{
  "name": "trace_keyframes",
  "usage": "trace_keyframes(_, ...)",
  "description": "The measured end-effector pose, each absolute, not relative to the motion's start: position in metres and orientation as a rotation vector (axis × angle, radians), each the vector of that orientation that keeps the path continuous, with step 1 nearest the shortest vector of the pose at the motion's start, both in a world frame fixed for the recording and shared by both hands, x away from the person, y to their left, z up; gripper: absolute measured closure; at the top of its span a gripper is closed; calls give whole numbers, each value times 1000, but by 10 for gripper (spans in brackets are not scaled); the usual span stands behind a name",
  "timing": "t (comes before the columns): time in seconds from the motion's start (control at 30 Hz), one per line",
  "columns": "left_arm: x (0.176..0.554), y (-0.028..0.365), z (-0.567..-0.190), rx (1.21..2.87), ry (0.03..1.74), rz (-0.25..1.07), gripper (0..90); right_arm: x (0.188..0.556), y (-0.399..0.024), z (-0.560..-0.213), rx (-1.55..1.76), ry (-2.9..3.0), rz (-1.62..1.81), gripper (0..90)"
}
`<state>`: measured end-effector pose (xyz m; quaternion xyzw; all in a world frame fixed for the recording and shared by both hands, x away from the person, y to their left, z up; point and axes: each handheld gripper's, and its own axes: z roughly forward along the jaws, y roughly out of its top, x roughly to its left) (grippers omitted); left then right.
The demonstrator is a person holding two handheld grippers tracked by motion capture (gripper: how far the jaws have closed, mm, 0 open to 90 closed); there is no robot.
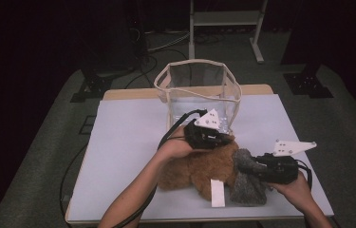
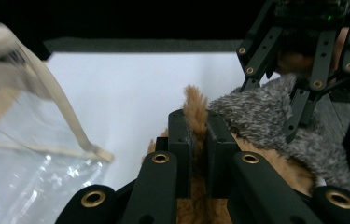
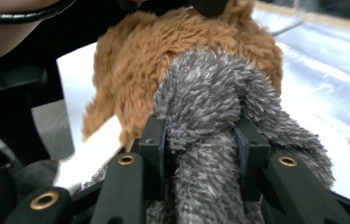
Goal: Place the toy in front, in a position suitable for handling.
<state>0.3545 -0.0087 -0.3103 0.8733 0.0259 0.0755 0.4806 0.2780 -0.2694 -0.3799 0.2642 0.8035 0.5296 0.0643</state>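
Left hand-held gripper [image 2: 199,140] clenched on a tuft of the brown plush toy [image 1: 194,171], just in front of the clear bag [image 1: 199,85]; right hand-held gripper [image 3: 200,144] grasping the toy's grey fuzzy part [image 3: 210,107], jaws pressed in on both sides; toy lying on the white tabletop [image 1: 128,142], near the front edge, white tag [image 1: 217,193] hanging toward the person; bag upright and open-topped behind it.

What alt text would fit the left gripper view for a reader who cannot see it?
The left gripper pinches a tuft of a brown plush toy between its black jaws. A grey furry part lies to the right, held by the right gripper, and a clear plastic bag stands at left on the white table.
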Motion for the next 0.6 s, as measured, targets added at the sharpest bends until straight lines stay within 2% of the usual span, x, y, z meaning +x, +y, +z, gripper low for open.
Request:
trace_keyframes(0.13,354,-16,-310,2129,40,163,824,279,-279,-371,814,2384,1598,615)
trace_keyframes(0.23,351,-19,-323,2139,9,114,693,278,-285,-367,806,2359,1627,615)
trace_keyframes(0.27,347,-16,-327,2127,6,120,578,279,-286,-362,808,2339,1641,616)
trace_keyframes(0.37,345,-9,-328,2116,13,122,527,284,-284,-353,787,2322,1658,616)
trace_keyframes(0.4,343,-4,-329,2122,24,134,469,288,-282,-349,778,2321,1661,616)
trace_keyframes(0.47,341,6,-330,2133,19,157,443,296,-277,-344,768,2330,1655,616)
trace_keyframes(0.5,340,14,-332,2137,35,170,371,304,-271,-345,767,2363,1630,618)
trace_keyframes(0.53,339,29,-337,2136,47,182,367,308,-268,-347,769,2379,1613,619)
trace_keyframes(0.6,338,35,-340,2134,52,185,348,310,-266,-350,773,2395,1604,622)
